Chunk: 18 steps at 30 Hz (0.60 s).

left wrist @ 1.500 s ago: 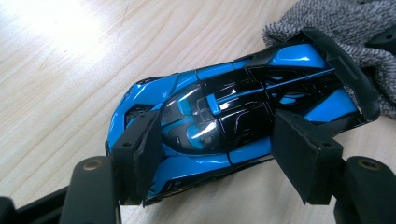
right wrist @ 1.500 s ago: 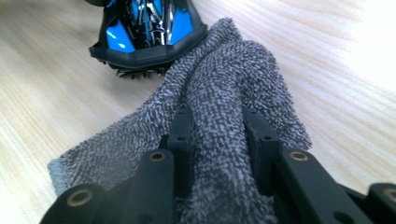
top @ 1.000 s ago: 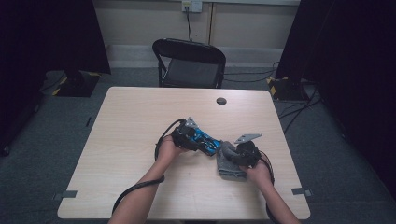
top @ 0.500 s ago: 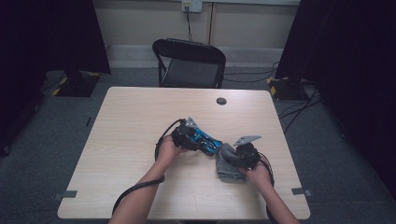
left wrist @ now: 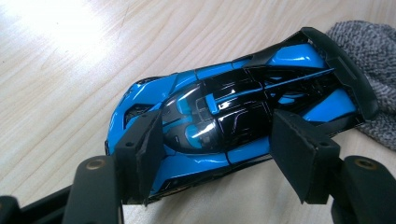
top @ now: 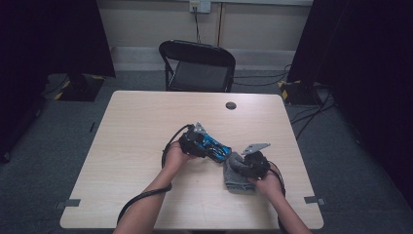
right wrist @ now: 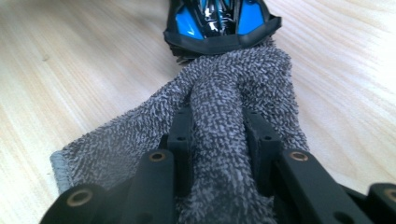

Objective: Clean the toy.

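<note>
In the high view, a glossy blue-and-black toy sports car [top: 213,146] lies just right of the middle of the light wooden counter [top: 131,126], with a grey terry-cloth towel [top: 235,178] at its lower right, touching the car's tail. The left tongs [top: 219,149] reach in from the left; in the left gripper view their two black pads sit on either side of the car's body [left wrist: 224,116], about half open, the left pad against the blue flank and the right pad at the other side, so the car is clamped across its width. The right tongs [top: 236,165] come from the lower right and, in the right gripper view, are narrowed onto a bunched ridge of the towel [right wrist: 219,107], which is pushed up against the car's black rear wing [right wrist: 219,42]. Farther up the counter lies a small round black disc [top: 231,105], well apart from both hands. Beyond the top edge stands a black folding chair [top: 197,66], and cables trail across the grey carpet floor [top: 58,131] at the upper right.
</note>
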### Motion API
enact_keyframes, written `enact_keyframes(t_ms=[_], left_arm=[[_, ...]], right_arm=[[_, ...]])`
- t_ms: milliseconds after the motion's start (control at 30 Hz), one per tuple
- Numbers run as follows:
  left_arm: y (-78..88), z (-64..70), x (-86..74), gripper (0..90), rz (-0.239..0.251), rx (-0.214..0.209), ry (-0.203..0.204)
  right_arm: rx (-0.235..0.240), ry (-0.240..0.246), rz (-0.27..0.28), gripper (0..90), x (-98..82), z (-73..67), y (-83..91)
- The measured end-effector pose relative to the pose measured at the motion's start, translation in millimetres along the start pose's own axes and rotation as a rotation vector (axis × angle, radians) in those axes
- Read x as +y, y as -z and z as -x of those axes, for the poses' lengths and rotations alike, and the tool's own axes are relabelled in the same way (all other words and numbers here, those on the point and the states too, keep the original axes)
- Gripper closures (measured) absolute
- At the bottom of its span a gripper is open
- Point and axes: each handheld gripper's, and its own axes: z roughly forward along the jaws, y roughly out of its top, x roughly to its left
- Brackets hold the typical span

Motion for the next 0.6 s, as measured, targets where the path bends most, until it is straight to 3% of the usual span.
enact_keyframes(t_ms=[600], left_arm=[[0.2, 0.5, -0.2, 35.6, 0.001, 0.005, -0.001]], right_arm=[[0.039, 0.034, -0.011, 68.0, 1.2, -11.8, -0.3]])
